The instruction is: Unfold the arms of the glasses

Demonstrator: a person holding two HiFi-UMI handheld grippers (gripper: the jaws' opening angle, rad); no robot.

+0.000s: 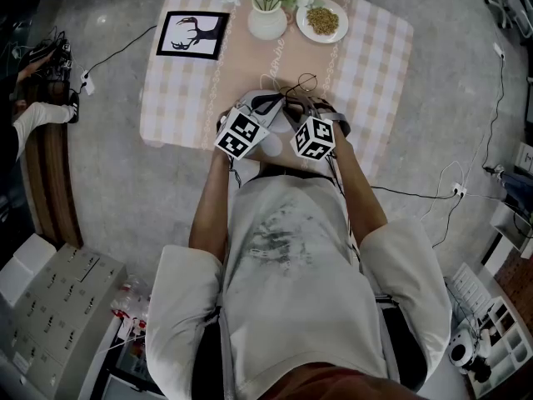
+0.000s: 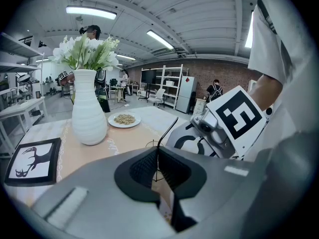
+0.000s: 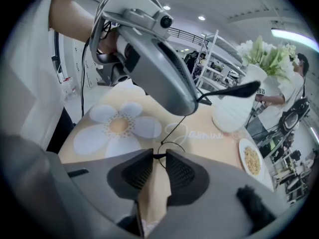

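Note:
Thin black wire glasses (image 1: 301, 83) hang over the table's near edge between my two grippers. My left gripper (image 2: 155, 169) is shut on the frame, and one arm of the glasses (image 2: 168, 132) sticks up out of its pads. In the right gripper view the left gripper (image 3: 194, 103) comes in from above, a dark temple tip (image 3: 240, 89) pointing right and a lens ring (image 3: 172, 146) hanging below. My right gripper (image 3: 158, 158) has its pads on a short dark piece of the frame at the fingertips. In the head view the two grippers (image 1: 279, 102) (image 1: 310, 105) sit close together.
A table with a checked cloth (image 1: 171, 98) carries a white vase of flowers (image 1: 267, 19), a plate of grain (image 1: 322, 20) and a framed deer picture (image 1: 193, 34) at the far side. Cables lie on the floor (image 1: 466, 190) to the right.

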